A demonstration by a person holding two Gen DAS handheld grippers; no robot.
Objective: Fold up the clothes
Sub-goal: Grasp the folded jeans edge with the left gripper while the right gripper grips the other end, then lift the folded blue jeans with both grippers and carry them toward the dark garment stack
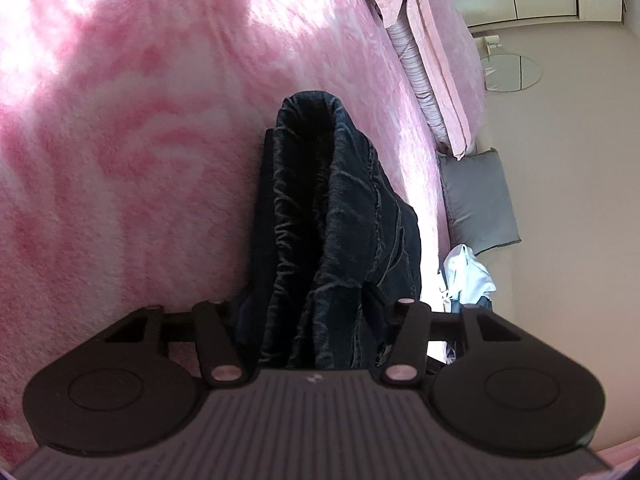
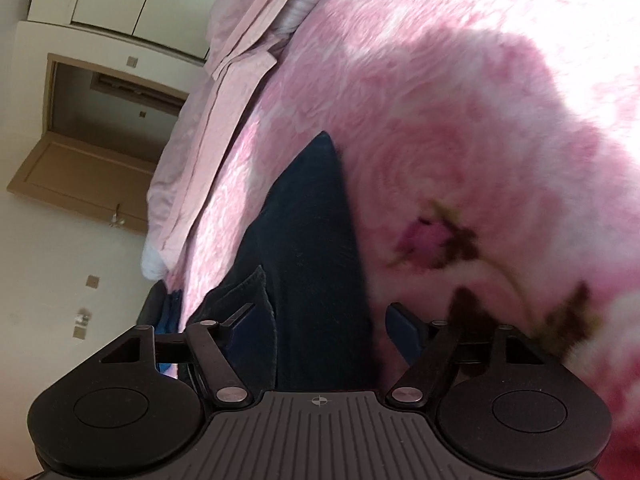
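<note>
1. Left gripper (image 1: 312,312) clamps a thick bundle of dark jeans (image 1: 336,216); the denim fills the gap between its jaws, gathered in deep wrinkles with seams showing.
2. The jeans run away from that gripper over the pink floral blanket (image 1: 140,140), ending in a rounded fold.
3. Right gripper (image 2: 320,328) sits over the same dark jeans (image 2: 308,232); cloth passes between its blue-padded fingers (image 2: 404,328), which stand fairly apart. Whether they pinch the fabric I cannot tell.
4. From here the jeans taper to a point on the blanket (image 2: 440,100), beside a printed rose (image 2: 432,244).
5. Pink bedding (image 1: 436,40) lies piled at the blanket's far edge; a grey cushion (image 1: 476,200) and a white garment (image 1: 464,272) sit beyond its side.
</note>
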